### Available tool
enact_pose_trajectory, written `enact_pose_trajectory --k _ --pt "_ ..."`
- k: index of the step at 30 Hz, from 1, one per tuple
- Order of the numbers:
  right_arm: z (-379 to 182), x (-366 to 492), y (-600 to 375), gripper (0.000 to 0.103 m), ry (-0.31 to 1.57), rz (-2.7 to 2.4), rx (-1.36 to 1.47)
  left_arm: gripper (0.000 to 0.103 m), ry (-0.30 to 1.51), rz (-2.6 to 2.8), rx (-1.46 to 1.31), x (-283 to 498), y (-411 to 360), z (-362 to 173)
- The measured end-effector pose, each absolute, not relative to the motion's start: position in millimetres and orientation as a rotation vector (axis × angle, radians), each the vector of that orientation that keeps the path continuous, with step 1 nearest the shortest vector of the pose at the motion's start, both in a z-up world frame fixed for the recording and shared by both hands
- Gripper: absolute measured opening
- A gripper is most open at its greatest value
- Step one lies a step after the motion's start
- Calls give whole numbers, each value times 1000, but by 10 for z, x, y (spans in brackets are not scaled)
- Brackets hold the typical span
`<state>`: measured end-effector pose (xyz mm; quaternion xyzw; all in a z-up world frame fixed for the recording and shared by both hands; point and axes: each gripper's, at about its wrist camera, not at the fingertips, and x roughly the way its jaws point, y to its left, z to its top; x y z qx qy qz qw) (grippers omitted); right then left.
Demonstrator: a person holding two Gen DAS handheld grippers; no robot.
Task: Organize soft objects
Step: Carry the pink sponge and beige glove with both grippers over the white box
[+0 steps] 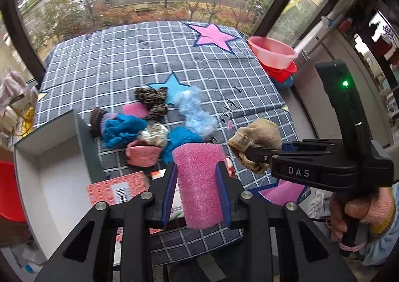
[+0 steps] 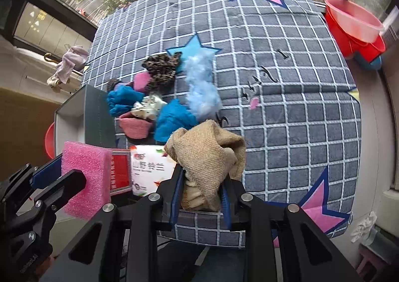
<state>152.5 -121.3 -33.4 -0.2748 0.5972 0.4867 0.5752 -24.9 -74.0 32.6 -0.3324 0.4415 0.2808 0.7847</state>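
Note:
My left gripper [image 1: 197, 177] is shut on a pink foam sponge [image 1: 199, 182], held above the near edge of the checked mat [image 1: 124, 57]; the sponge also shows in the right wrist view [image 2: 86, 179]. My right gripper [image 2: 200, 194] is shut on a tan cloth [image 2: 209, 154], which also shows in the left wrist view [image 1: 256, 142]. A pile of soft things lies mid-mat: blue gloves [image 1: 122, 130], a leopard-print cloth [image 1: 152, 100], light blue fluff [image 1: 197, 112], a pink knitted piece [image 1: 142, 154]. An open white box [image 1: 57, 164] stands left of the pile.
Stacked pink and red basins [image 1: 274, 55] sit at the mat's far right corner. A red patterned packet [image 1: 117, 189] and a white packet [image 2: 149, 169] lie at the near edge. Windows surround the mat. A red chair [image 1: 10, 192] is at the left.

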Motion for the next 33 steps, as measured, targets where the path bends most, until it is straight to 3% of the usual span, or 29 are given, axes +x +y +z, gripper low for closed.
enact_pose_trajectory --k 14,33 --pt "8 513 -409 28 1240 1396 -786 35 815 920 -842 -1431 -347 409" --pt "7 -987 29 28 1181 1644 -1006 34 803 1199 -1002 -2583 -264 -34"
